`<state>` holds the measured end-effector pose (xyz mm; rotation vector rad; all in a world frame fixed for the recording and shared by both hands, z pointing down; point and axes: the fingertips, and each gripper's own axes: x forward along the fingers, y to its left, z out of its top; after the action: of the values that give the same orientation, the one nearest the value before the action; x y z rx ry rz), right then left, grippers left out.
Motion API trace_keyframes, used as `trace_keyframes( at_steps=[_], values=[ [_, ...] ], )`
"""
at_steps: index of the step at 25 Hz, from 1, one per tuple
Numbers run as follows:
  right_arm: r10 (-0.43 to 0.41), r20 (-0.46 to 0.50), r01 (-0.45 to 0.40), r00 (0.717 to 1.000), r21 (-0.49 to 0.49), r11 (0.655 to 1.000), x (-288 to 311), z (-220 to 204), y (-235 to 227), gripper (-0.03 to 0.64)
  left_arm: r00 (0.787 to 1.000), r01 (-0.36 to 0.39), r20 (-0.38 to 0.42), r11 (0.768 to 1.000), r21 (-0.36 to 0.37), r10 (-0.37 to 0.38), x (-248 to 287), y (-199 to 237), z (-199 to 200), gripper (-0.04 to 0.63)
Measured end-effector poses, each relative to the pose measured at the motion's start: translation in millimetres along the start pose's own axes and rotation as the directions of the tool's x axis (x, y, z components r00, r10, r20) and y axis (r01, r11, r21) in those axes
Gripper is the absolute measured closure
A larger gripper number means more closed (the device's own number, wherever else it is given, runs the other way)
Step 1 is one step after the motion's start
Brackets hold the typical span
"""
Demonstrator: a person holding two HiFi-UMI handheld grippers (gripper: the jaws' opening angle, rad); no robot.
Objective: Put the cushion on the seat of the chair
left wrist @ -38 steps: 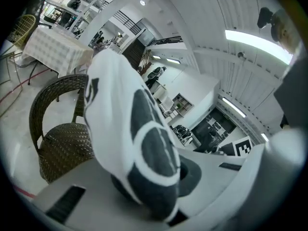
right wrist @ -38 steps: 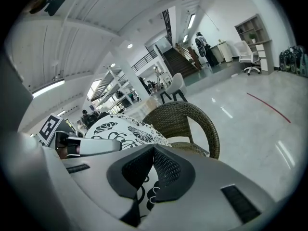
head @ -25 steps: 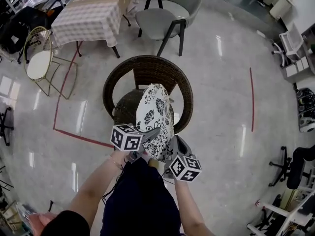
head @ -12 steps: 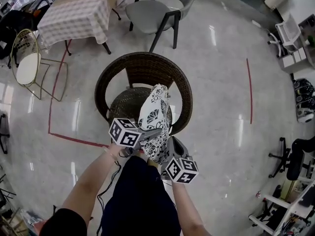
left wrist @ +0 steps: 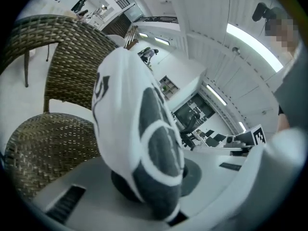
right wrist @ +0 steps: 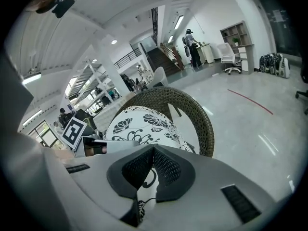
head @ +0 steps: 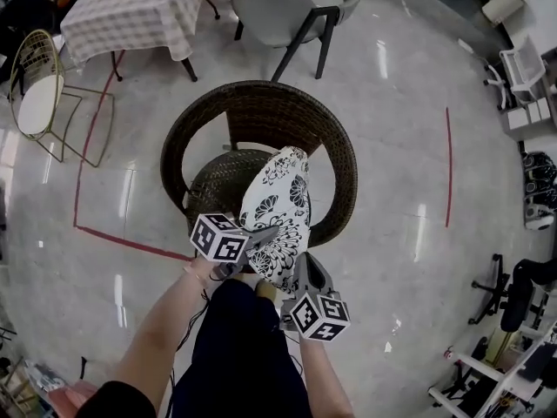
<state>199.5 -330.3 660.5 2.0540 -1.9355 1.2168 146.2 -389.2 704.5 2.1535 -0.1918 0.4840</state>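
Both grippers have sunk since the earlier frames, and the white cushion with black flower print point(head: 278, 200) has come down with them toward the round dark-brown wicker chair point(head: 341, 159), which now fills more of the head view. The grip itself has not changed.

The left gripper point(head: 264, 233) is pressed together on the cushion's near edge, and the right gripper point(head: 298, 271) pinches the same near end between its mesh pads, a little lower and closer to the person. From that pinched end the cushion runs straight ahead of both grippers. Its long axis points at the chair's back, and it stands on edge rather than lying flat.

Its far end hangs over the woven seat point(head: 219, 181), which lies ahead of the jaws and to the left of the cushion. The left gripper is the nearer one to it. Whether the cushion's lower edge already touches the weave cannot be told.

The coming move likely turns on that tilt — the cushion must tip leftward, broad face down, onto the seat before the jaws let go.
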Motion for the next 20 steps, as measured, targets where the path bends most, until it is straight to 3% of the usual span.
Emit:
trace_keyframes(
  at_steps=[5,10,20],
  values=[
    [0.004,-0.020,-0.004,1.000,0.010,1.000,16,-15,-6,0.592,0.998,-0.050,0.037,0.997,-0.052,0.052,-15,33,-9,0.571],
    [0.026,-0.039,-0.025,0.999,0.009,1.000,29,-27,0,0.592,0.991,-0.129,0.027,0.989,-0.065,0.131,-48,69,-20,0.571],
    [0.059,-0.075,-0.058,0.995,0.007,0.998,54,-44,14,0.592,0.951,-0.297,-0.097,0.955,-0.020,0.294,-78,129,-55,0.569]
  ],
)
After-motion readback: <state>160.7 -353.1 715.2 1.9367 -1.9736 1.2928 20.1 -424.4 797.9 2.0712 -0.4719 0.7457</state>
